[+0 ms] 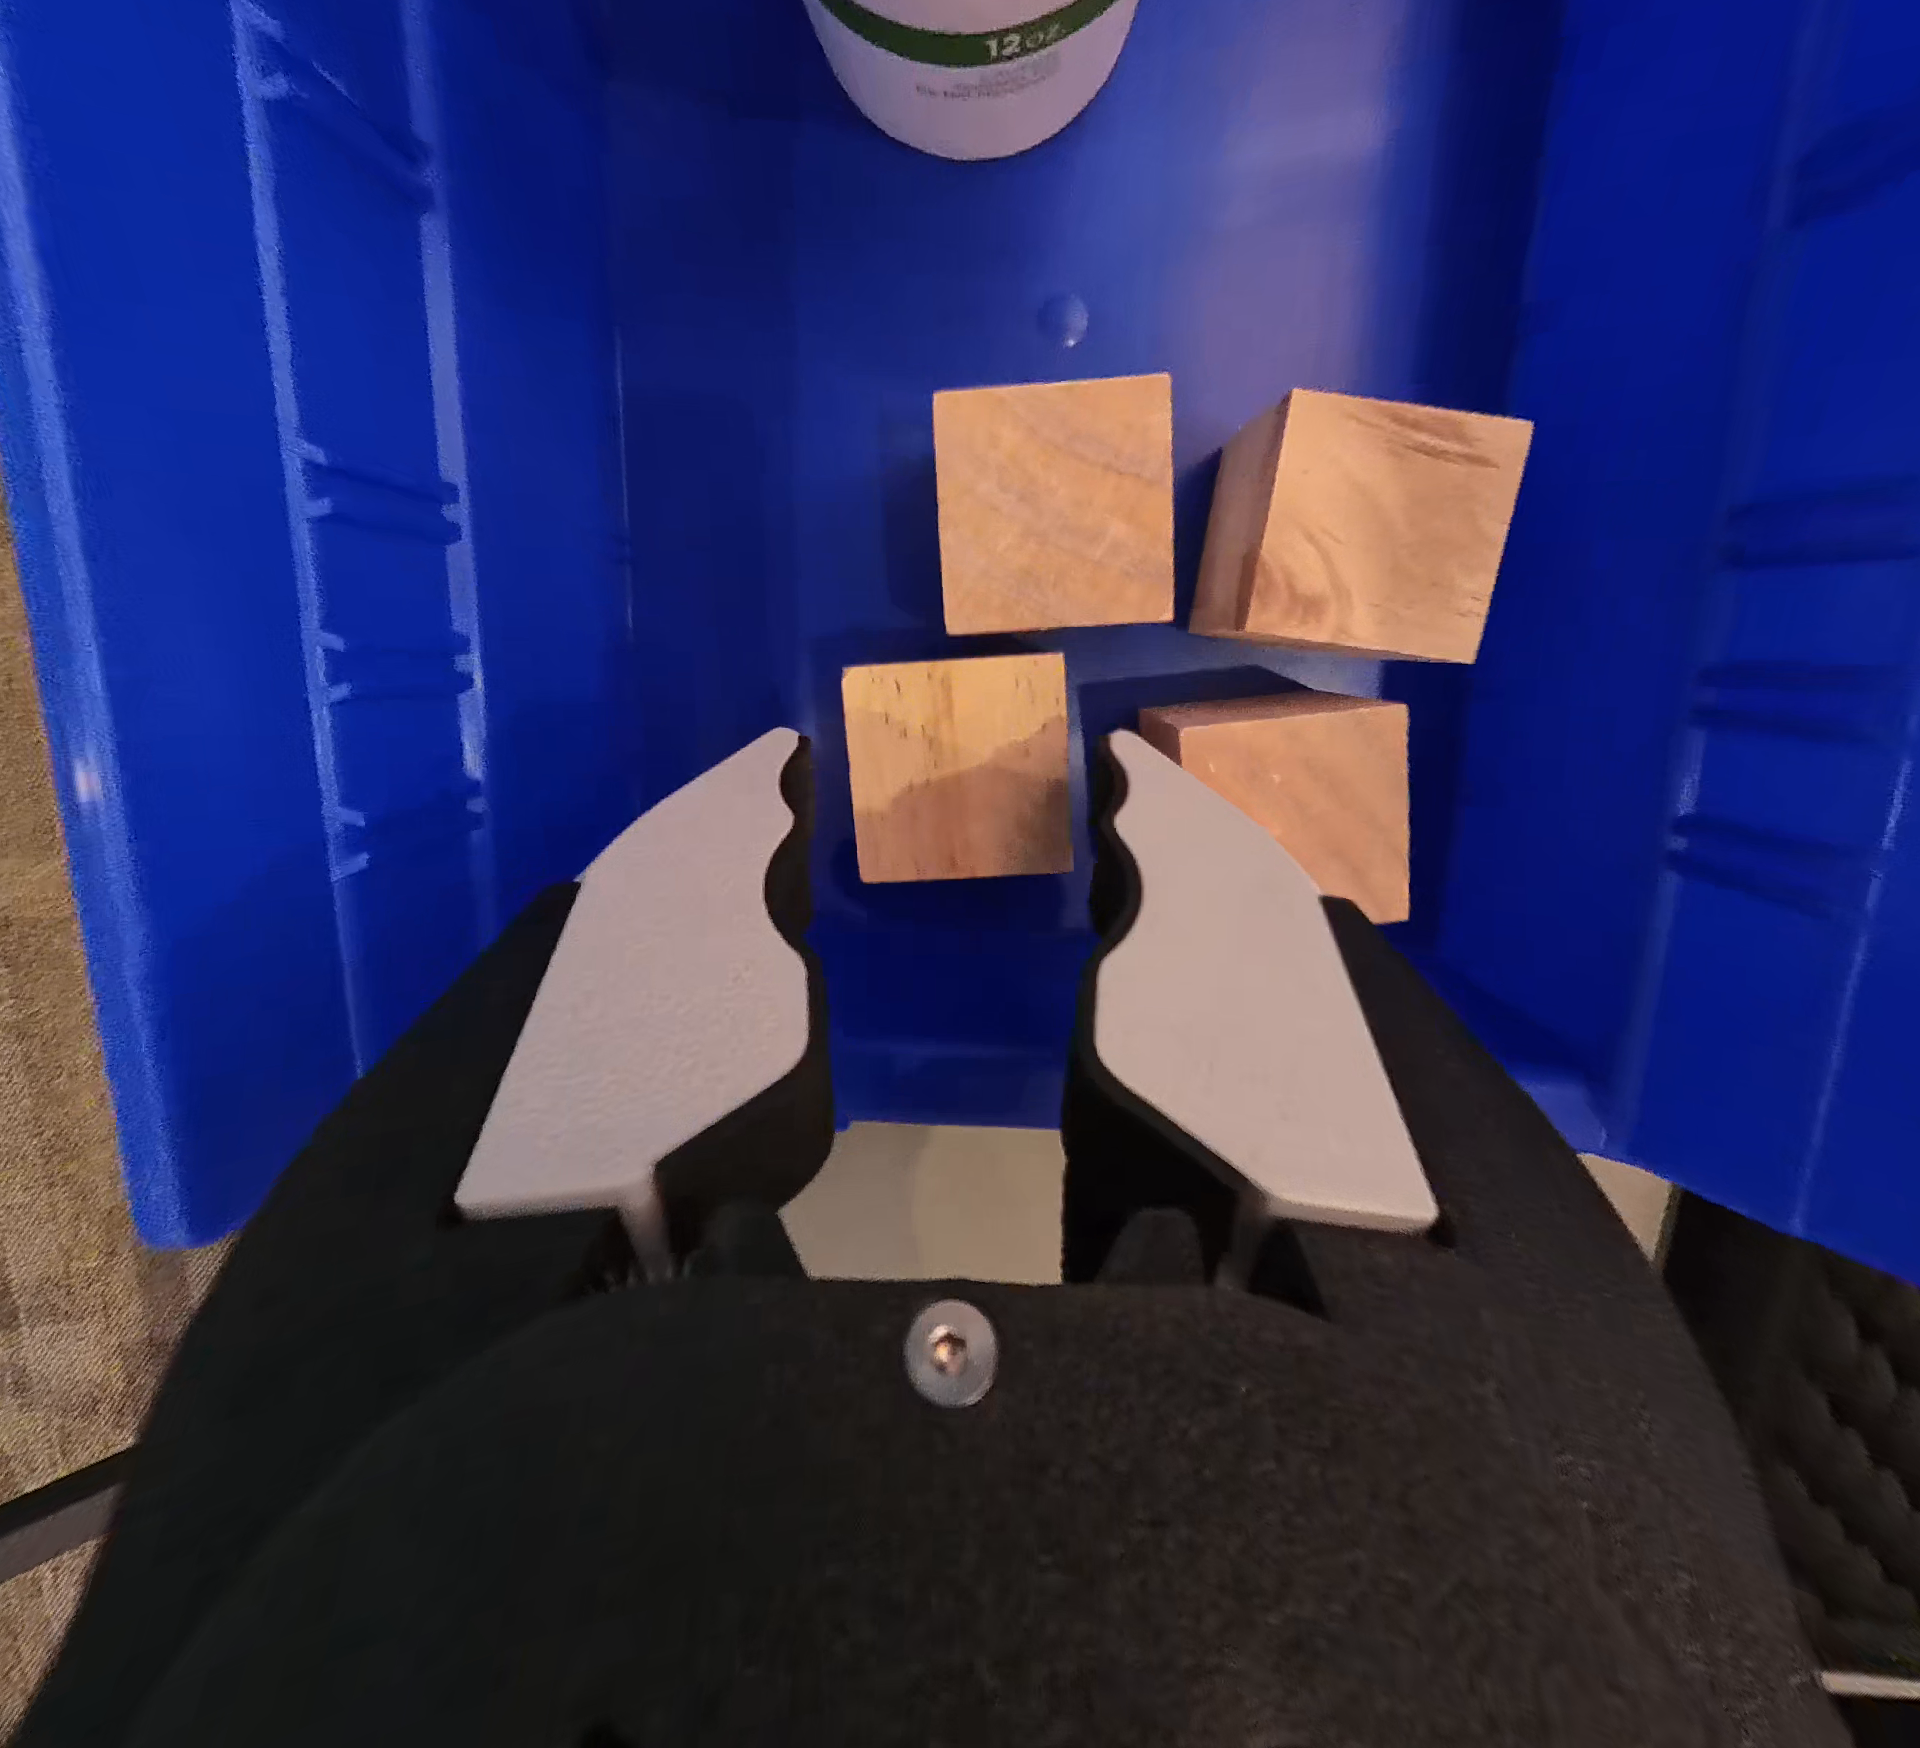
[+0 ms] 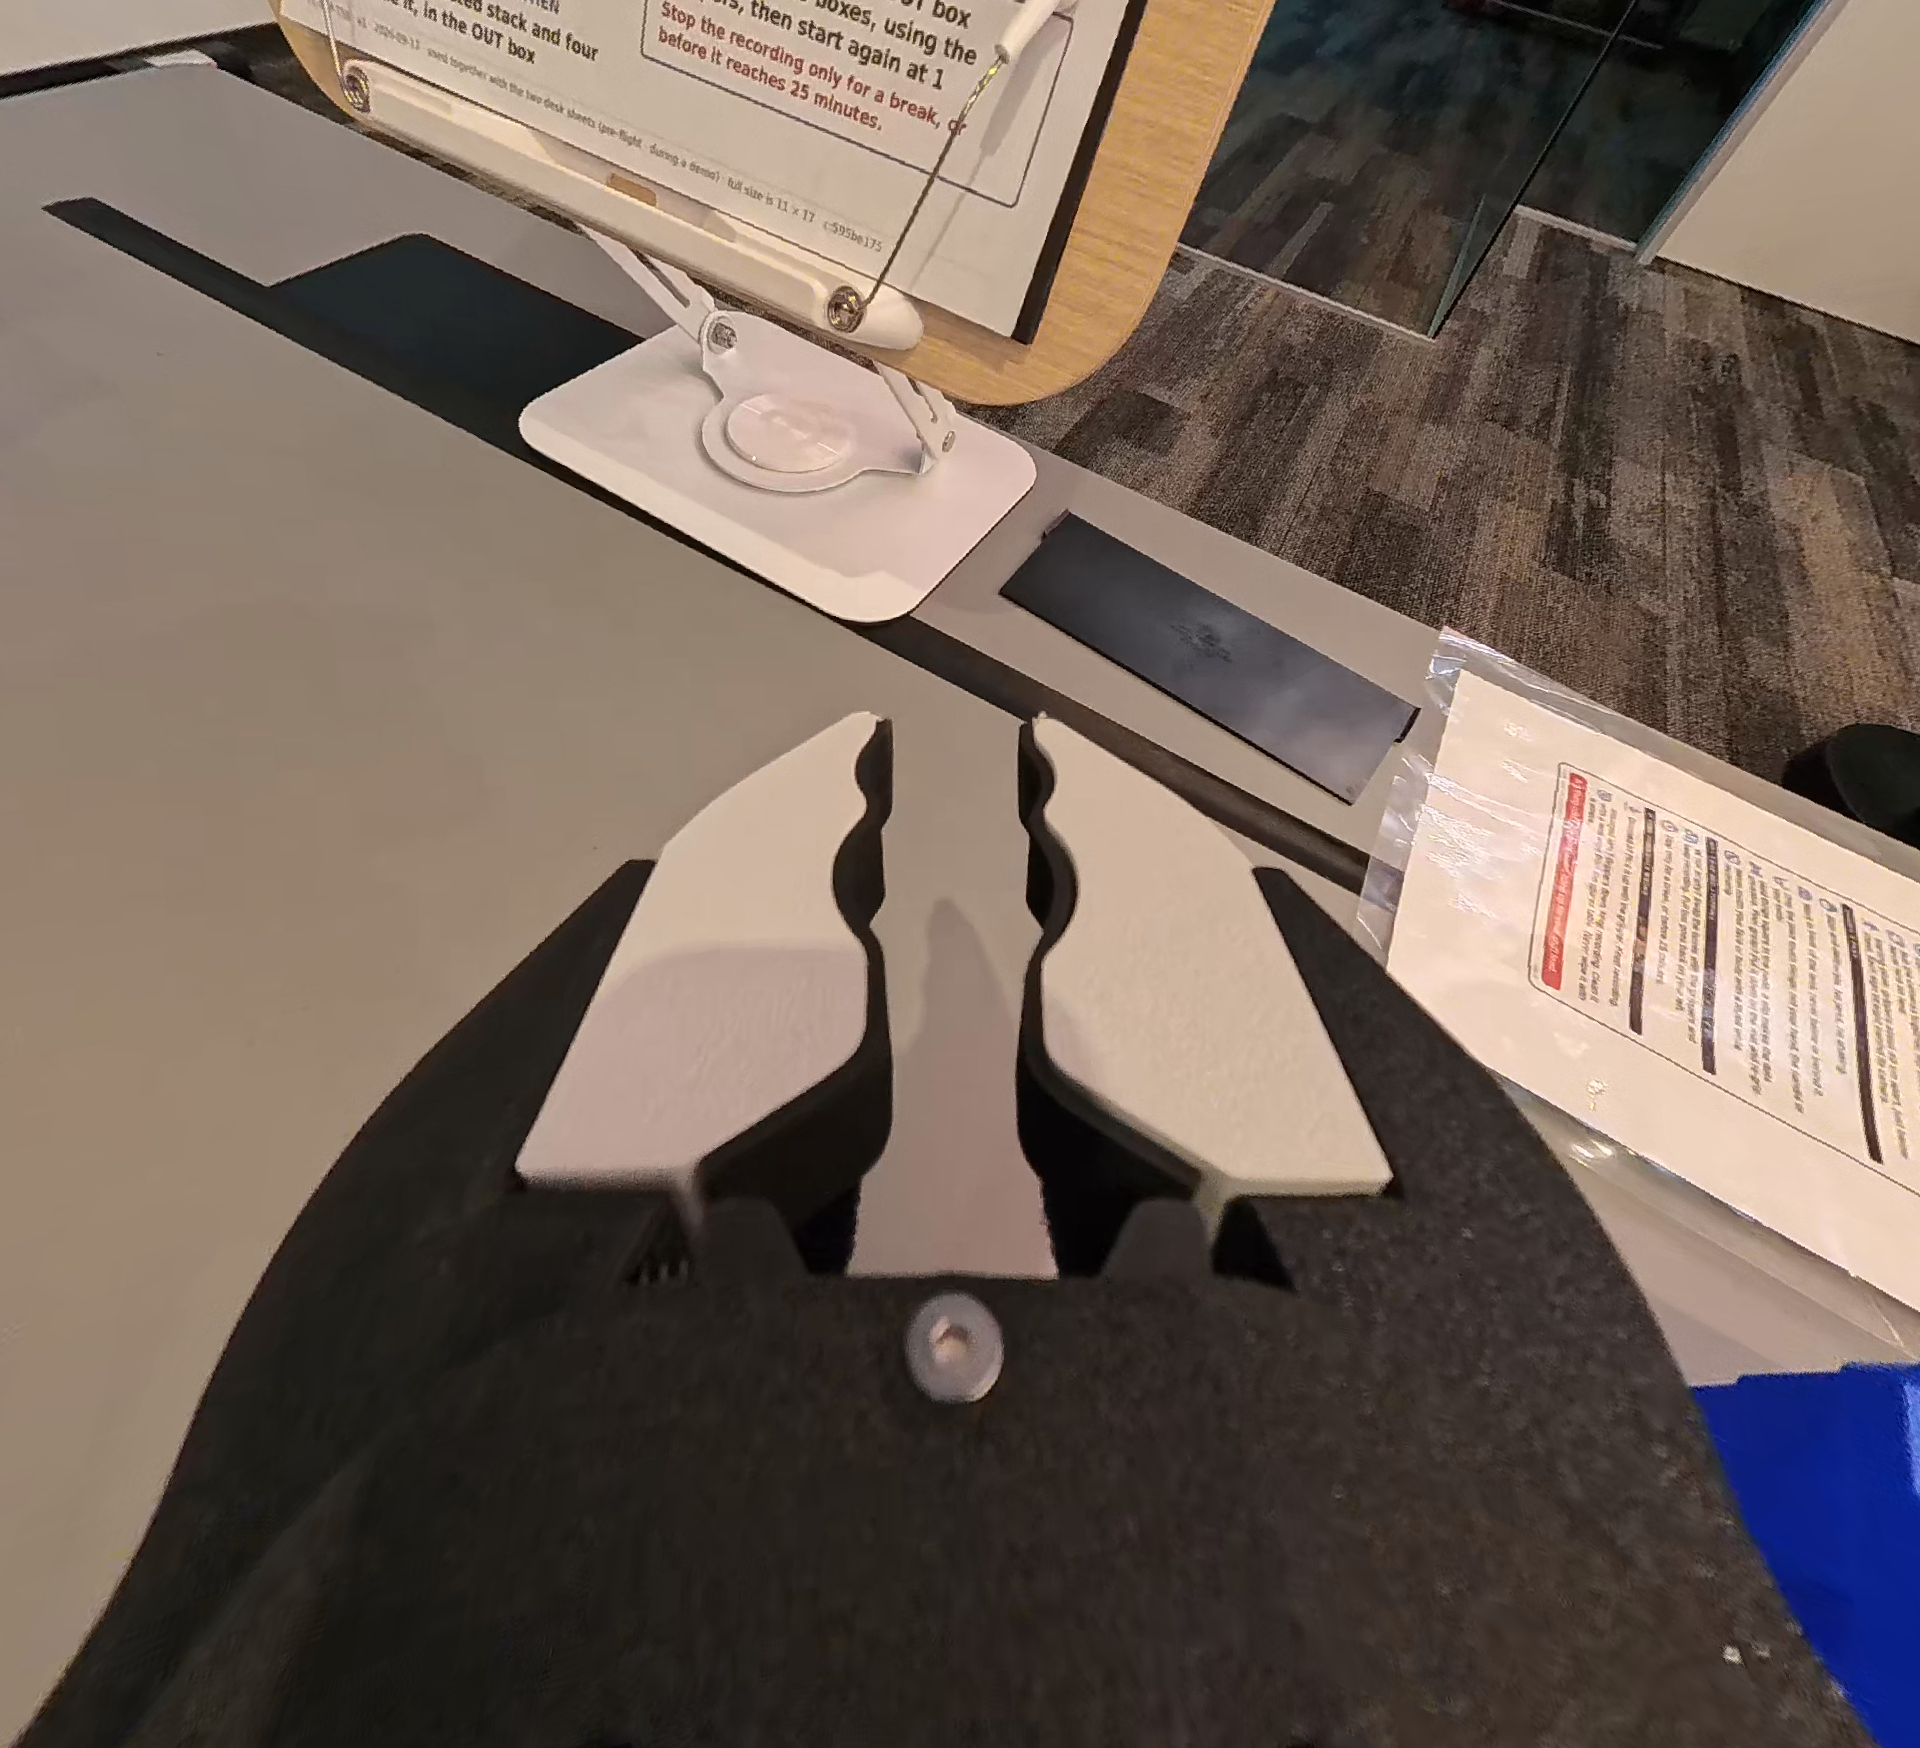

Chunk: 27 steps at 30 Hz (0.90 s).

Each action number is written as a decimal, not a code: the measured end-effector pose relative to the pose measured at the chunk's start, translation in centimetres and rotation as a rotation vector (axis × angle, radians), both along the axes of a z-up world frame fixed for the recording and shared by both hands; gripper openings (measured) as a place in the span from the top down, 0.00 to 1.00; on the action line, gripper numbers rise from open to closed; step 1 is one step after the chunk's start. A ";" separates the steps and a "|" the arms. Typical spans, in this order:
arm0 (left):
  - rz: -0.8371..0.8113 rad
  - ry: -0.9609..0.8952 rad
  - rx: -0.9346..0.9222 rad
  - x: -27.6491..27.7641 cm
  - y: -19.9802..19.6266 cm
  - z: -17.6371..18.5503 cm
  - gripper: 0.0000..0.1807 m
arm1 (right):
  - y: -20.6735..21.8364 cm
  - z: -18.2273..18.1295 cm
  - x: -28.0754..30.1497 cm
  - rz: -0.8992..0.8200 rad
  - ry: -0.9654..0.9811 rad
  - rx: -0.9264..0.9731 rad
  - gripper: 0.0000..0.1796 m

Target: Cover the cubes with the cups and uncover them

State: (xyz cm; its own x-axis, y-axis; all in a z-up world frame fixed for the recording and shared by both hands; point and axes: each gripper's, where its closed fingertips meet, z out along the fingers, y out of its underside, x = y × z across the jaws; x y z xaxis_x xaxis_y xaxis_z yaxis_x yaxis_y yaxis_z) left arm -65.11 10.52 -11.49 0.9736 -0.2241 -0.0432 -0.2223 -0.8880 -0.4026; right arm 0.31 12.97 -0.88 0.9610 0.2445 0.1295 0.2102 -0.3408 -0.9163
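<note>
Cube point(image 1: 958, 766) dead ahead between my left gripper point(image 1: 951, 753) fingers, parted, not touching; right gripper point(image 2: 956, 732) empty, slightly parted.

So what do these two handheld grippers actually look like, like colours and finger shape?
Both look alike. The left gripper and the right gripper each have a matte black, rounded body with a silver screw in the middle. Two flat, pale grey fingers taper toward the tips, with wavy black inner pads. No sleeves, hands or gripper cables show.
</note>
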 end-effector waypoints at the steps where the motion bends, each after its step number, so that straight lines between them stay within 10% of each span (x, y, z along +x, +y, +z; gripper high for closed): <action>1: 0.002 -0.002 -0.009 0.1 0.0 -0.2 0.73 | 0.0 -0.1 0.0 0.000 0.000 -0.002 0.87; 27: -0.019 0.000 0.076 -0.1 0.1 2.0 0.76 | 0.0 -0.7 0.7 -0.006 0.010 -0.022 0.86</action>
State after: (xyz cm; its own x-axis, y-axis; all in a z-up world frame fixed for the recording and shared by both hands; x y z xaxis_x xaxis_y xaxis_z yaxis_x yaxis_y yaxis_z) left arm -65.26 10.62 -9.46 0.9692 -0.2387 -0.0604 -0.2387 -0.8505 -0.4686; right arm 1.03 12.99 -1.56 0.9637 0.2413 0.1145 0.1989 -0.3624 -0.9106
